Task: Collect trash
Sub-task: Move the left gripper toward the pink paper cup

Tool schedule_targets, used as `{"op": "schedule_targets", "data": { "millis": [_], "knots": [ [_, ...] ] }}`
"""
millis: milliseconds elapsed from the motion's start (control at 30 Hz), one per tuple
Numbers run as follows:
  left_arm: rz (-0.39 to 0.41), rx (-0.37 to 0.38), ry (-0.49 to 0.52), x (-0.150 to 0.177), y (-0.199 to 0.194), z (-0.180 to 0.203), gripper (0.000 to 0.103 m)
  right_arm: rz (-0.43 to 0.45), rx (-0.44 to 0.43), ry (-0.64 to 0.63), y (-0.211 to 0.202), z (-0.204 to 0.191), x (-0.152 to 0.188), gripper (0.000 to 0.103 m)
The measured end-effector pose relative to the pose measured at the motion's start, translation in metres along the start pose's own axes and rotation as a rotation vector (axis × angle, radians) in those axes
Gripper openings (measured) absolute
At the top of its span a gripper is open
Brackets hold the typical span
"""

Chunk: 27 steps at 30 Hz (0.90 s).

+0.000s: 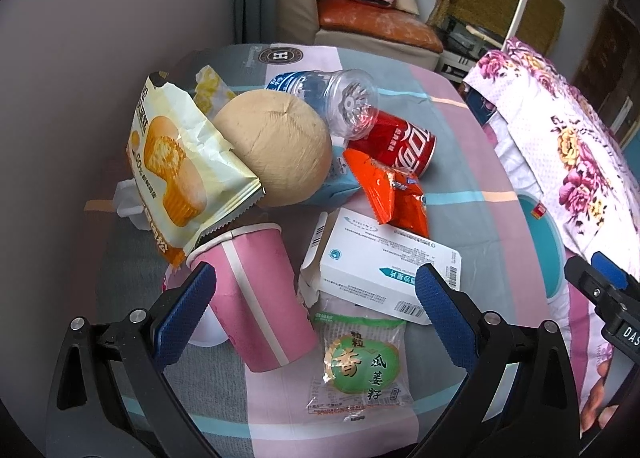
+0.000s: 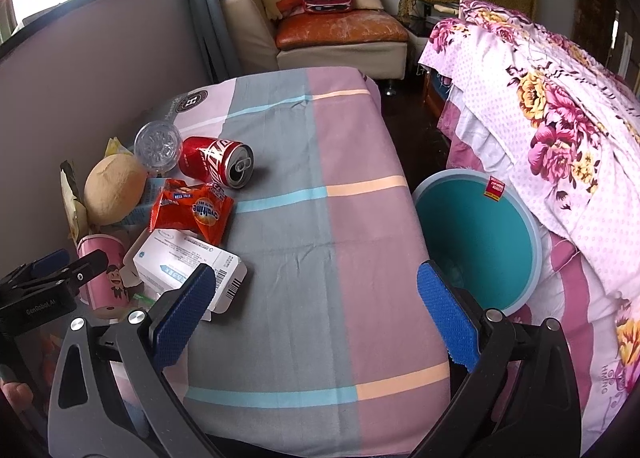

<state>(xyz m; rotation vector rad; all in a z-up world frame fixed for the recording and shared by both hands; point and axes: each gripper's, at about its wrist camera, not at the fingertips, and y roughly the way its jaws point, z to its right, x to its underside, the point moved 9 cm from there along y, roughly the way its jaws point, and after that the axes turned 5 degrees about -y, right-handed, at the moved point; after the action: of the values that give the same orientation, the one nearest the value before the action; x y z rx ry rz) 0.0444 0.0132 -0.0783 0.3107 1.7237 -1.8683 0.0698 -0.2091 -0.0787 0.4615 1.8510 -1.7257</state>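
left gripper [image 1: 316, 298] spread, empty, over cup [image 1: 256, 298] | right gripper [image 2: 316, 302] spread, empty, over cloth | trash piled at table's left; bin [image 2: 480, 238] off right edge | tip: straddle cup mid-wall, squeeze gently, lift clear of box [image 1: 384, 270]

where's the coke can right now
The can lies on its side on the table's far left, between the clear bottle and the orange wrapper.

left tool [image 1: 316, 290]: fingers spread wide, nothing held | pink paper cup [image 1: 256, 298]: tipped over between the fingers, lying on the bench [image 1: 460, 194] | white box [image 1: 384, 270]: beside the cup | green snack packet [image 1: 360, 366]: seen below the box | red can [image 1: 400, 142]: lying on its side
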Motion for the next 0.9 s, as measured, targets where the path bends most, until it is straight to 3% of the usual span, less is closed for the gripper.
{"op": "schedule_targets", "data": {
  "millis": [900],
  "knots": [
    [-0.033,0.000,-0.001,0.004,0.013,0.000,0.100,-0.044,-0.019,0.012,0.016,0.000,0.007,0.097]
  ]
}}
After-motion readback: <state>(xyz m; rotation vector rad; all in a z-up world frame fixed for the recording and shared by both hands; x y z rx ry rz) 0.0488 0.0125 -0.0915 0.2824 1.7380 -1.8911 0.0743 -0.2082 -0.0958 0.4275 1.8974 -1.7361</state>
